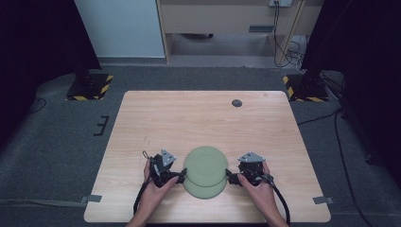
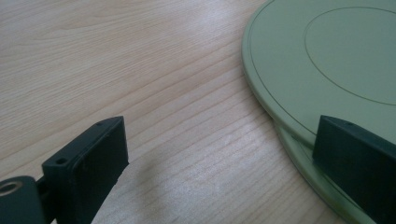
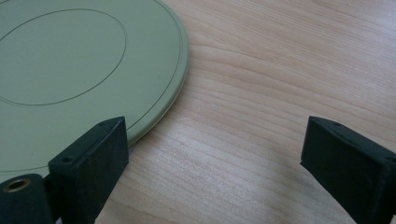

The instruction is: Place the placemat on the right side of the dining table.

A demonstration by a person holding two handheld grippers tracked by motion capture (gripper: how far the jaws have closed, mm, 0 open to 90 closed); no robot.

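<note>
**Two stacked plates, grippers at the rims**

Two green plates lie overlapped near the table's front edge. Left gripper and right gripper flank them, jaws open. The plates look stiff, smooth, likely slippery; pinch the thin rim.

A pale wooden tabletop stands on grey carpet. Black curtains hang at both sides, with yellow-and-black striped base plates at their feet. Behind are a white panel, light wooden furniture and loose cables.
</note>
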